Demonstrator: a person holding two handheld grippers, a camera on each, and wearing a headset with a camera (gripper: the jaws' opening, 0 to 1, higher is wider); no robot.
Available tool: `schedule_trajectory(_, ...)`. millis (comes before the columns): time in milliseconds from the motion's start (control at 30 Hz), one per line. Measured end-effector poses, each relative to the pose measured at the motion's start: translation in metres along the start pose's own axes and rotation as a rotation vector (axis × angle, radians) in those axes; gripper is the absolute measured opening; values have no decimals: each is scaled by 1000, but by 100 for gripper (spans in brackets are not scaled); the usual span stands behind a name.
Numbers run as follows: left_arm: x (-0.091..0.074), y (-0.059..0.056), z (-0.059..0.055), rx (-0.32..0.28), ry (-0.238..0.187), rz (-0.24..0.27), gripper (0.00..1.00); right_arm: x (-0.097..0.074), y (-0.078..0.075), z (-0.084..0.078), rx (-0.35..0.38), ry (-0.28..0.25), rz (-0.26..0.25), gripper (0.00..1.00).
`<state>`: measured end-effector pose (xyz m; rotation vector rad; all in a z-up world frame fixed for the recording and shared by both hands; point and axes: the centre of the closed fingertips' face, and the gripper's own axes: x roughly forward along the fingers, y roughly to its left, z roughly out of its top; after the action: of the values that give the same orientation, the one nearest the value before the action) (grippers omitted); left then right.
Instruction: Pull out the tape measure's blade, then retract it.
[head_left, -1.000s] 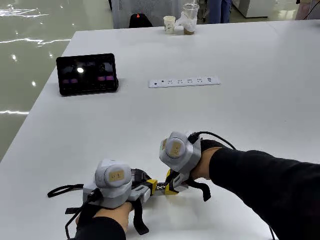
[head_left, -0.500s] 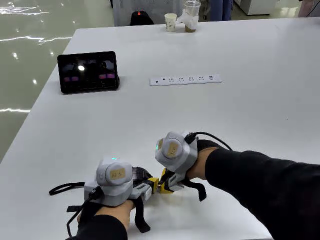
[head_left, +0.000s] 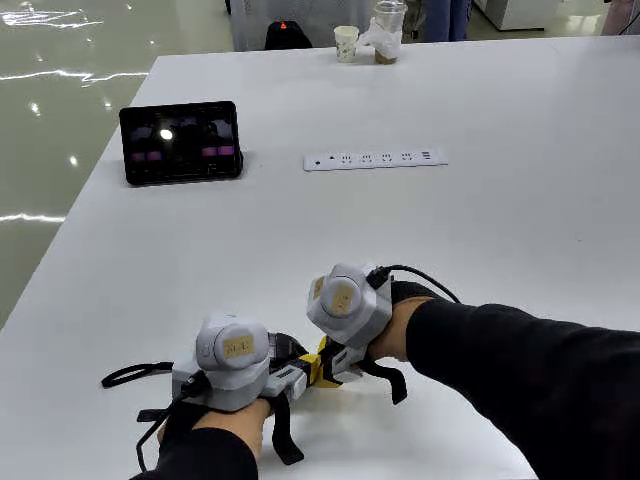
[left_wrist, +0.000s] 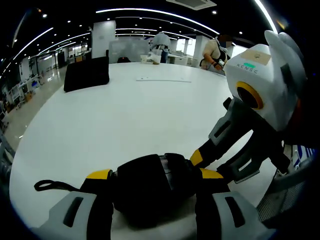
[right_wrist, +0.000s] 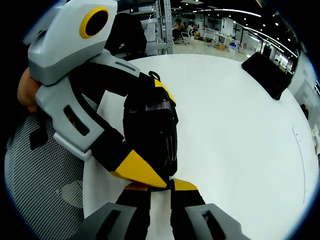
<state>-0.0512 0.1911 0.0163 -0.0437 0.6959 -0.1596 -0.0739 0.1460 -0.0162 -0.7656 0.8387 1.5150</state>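
A black tape measure sits low over the white table, near its front edge. My left gripper is shut on its case, one yellow-tipped jaw on each side. My right gripper comes in from the right and meets the case at its blade mouth. In the right gripper view, its two jaws stand pressed close together against the case's lower edge, shut on the blade's end. Almost no blade shows outside the case. The measure's black wrist strap trails to the left on the table.
A dark tablet stands at the table's far left and a white power strip lies mid-table. Two cups sit at the far edge. The table's left edge drops to a glossy floor. A person's dark sleeve crosses the lower right.
The right gripper has moved left toward the case, and the short stretch of blade between the two grippers has gone back in. The left gripper has kept its hold.
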Motion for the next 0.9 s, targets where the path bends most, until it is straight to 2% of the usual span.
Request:
schedule_trajectory(700,2,-1,1,4,-10,-1,64,1,1,0,-37,-18,-8,13)
schedule_trajectory(900,2,-1,-1,-19,-12,-30,65,1,2,1,-31,-19,-22,13)
